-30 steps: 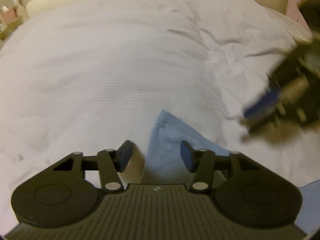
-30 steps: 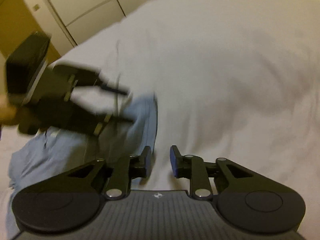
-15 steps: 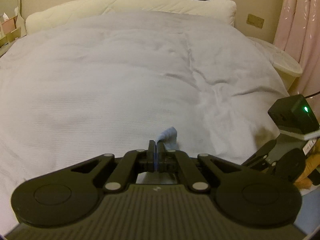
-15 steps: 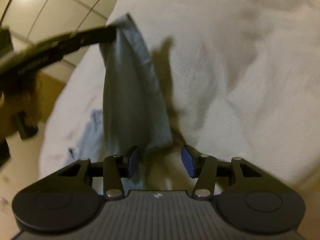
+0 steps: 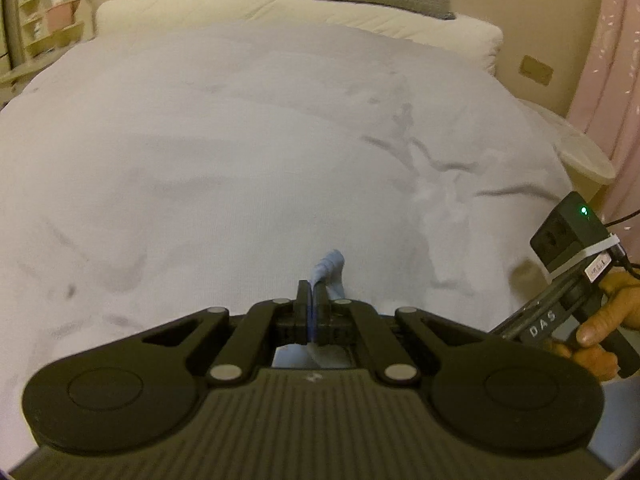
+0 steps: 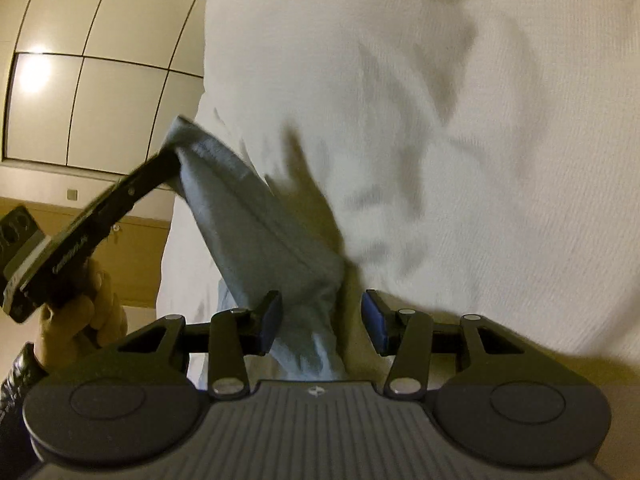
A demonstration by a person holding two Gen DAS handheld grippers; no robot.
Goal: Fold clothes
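Left gripper jaws pinching garment

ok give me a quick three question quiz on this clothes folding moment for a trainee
1. True or false: the left hand-held gripper is shut on the blue garment.
2. Multiple choice: the right hand-held gripper is A) shut on the garment, B) open with the garment hanging between its fingers, C) open over bare bedding.
3. Fill in: the garment hangs above a white ____.

Key
1. True. A tuft of blue cloth pokes out past its closed fingers.
2. B. Its blue pads stand apart, with cloth in the gap.
3. Bed cover.
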